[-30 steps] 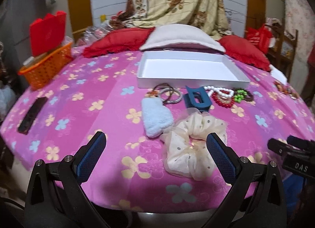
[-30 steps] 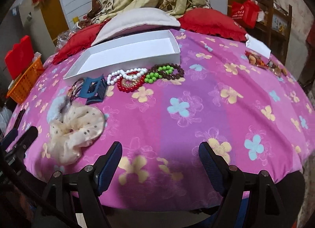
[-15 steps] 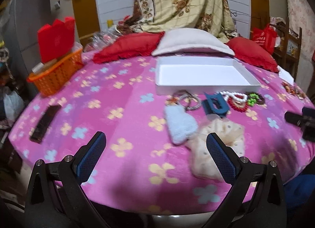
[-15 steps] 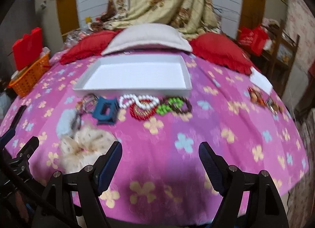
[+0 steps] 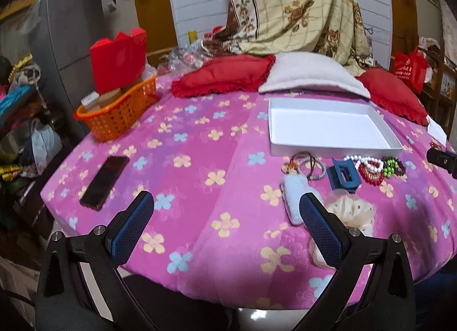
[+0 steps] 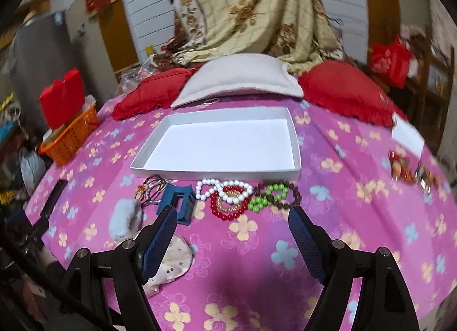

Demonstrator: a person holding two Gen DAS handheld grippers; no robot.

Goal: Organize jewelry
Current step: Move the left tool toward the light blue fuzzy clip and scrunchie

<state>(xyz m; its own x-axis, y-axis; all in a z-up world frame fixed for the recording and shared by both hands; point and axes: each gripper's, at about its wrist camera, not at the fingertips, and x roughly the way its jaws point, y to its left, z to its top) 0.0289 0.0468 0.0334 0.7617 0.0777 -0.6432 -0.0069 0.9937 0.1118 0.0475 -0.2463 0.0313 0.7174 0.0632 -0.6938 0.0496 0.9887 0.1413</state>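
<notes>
Both grippers hover with jaws spread wide and empty above a desk draped in a pink flowered cloth. An open white tray lies flat at the middle of the desk, and the jewelry sits in a row just in front of its near wall: a white bead bracelet overlapping a red bead bracelet, a green bead bracelet and a brown bead bracelet. The right gripper frames the red beads, which lie just beyond its jaws. Left of the beads lie a blue hair claw, a tangle of hair ties, a pale blue fluffy piece and a cream dotted scrunchie. The left gripper faces bare cloth, with the scrunchie behind its right jaw. A dark phone lies well apart to the left.
</notes>
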